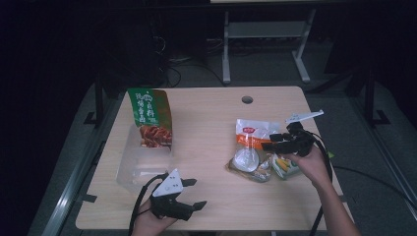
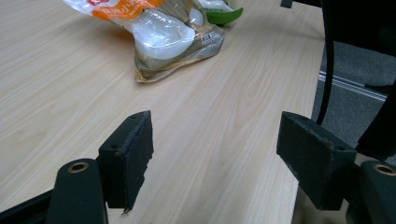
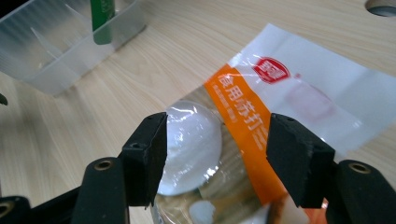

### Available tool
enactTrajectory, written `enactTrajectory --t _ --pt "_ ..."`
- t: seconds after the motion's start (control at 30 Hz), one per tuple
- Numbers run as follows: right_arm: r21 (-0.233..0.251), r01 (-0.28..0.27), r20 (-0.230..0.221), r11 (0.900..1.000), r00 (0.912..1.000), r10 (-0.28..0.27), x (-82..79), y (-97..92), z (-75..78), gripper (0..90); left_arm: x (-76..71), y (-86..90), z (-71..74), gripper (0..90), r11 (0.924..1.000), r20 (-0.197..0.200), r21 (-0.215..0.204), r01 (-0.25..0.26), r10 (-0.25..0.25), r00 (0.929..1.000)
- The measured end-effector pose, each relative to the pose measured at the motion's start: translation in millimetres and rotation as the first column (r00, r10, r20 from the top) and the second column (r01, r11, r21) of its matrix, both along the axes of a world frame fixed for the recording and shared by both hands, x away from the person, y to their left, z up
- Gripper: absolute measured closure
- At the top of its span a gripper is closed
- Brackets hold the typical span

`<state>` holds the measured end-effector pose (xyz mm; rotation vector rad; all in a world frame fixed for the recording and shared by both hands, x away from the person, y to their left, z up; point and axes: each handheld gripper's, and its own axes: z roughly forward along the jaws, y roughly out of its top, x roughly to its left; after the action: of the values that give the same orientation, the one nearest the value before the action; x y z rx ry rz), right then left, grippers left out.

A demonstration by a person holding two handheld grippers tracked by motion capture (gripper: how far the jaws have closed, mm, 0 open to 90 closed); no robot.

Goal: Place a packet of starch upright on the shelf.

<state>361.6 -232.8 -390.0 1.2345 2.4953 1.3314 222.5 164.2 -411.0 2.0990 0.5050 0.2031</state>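
A green bag (image 1: 151, 117) stands in the clear bin (image 1: 129, 164), apparently packed. The left gripper (image 1: 189, 194) idles wide apart at the near edge. The right gripper (image 1: 270, 141), jaws wide and empty, hovers over the orange bag (image 1: 252, 140) right of centre, likely next.

Glossy plastic pouch (image 3: 261, 121) on a matt, wood-grain table (image 3: 154, 60).

Bare tabletop (image 1: 206, 147) mid; clear bin (image 1: 140, 164) blocks left, snack bags (image 1: 253, 150) right.
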Motion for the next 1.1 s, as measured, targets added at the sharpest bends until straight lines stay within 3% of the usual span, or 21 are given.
enactTrajectory --t 0.23,0.67,1.0,1.1 --pt "-0.025 0.051 -0.016 0.9984 0.9986 -0.051 -4.5 -15.9 -8.1 38.0 0.4 -0.5 -0.6 26.8 1.0000 -0.001 0.004 0.003 -0.003 1.0000" --pt "-0.043 0.113 -0.038 0.9927 0.9927 -0.114 6.6 -32.0 -20.0 37.6 1.0 -0.9 -1.4 26.8 1.0000 -0.004 0.005 0.004 -0.004 1.0000" --pt "-0.037 0.131 -0.060 0.9907 0.9893 -0.133 24.2 -20.7 -31.4 40.0 1.2 -2.7 -3.0 26.1 1.0000 -0.016 -0.007 0.006 -0.006 0.9999" --pt "-0.048 0.133 -0.052 0.9900 0.9894 -0.135 28.3 -15.9 -33.7 47.8 1.8 -2.9 -3.2 26.1 1.0000 -0.016 0.000 0.007 -0.007 0.9998"
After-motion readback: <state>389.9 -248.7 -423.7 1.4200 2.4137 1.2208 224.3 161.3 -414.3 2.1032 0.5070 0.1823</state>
